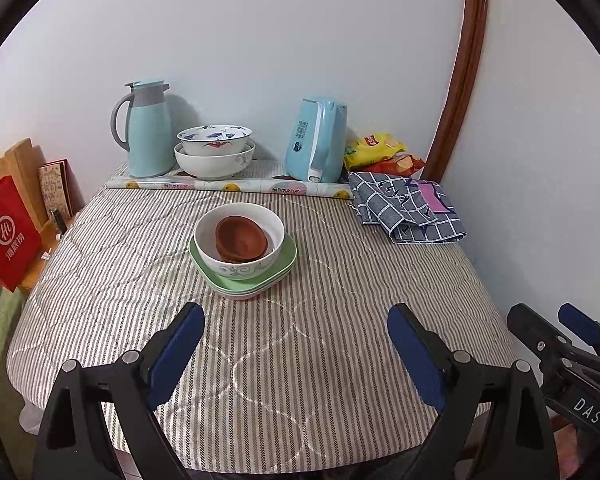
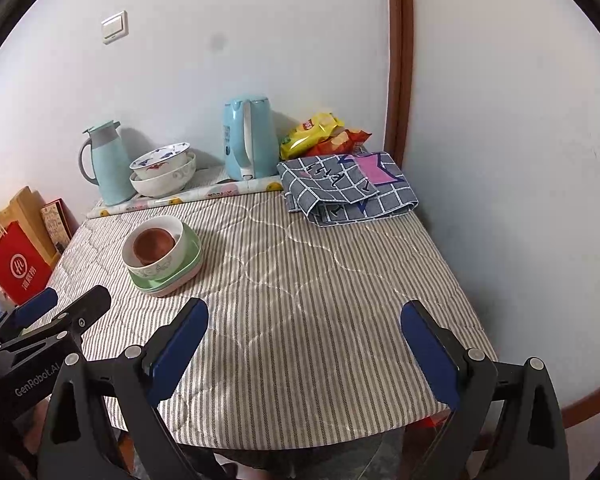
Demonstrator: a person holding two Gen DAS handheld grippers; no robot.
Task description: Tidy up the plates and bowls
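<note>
Left gripper (image 1: 296,344) fingers spread wide, nothing between the blue pads (image 1: 414,354) — hovering over the near edge of the striped tablecloth (image 1: 320,360). Right gripper (image 2: 304,340) same: spread apart, empty, over the near edge further right; its tip also shows at 4 o'clock in the left view. Task stack sits at 12 o'clock from the left gripper, 10 o'clock from the right: brown bowls (image 1: 241,239) nested inside a white bowl (image 1: 239,240), which rests on stacked green plates (image 1: 274,274) with a pale plate at the bottom. Behind it at the wall, on a rolled-back patterned mat (image 1: 228,186): two more bowls nested, blue-patterned bowl (image 1: 214,138) in a larger white one (image 1: 214,162), between a light-blue thermos jug (image 1: 148,128) and a light-blue electric kettle (image 1: 316,140). Snack bags (image 1: 376,148) beside the kettle at 1 o'clock, folded grey checked cloth (image 1: 408,208) just in front of them. Red paper bag (image 1: 8,232) off the table at 9 o'clock.
</note>
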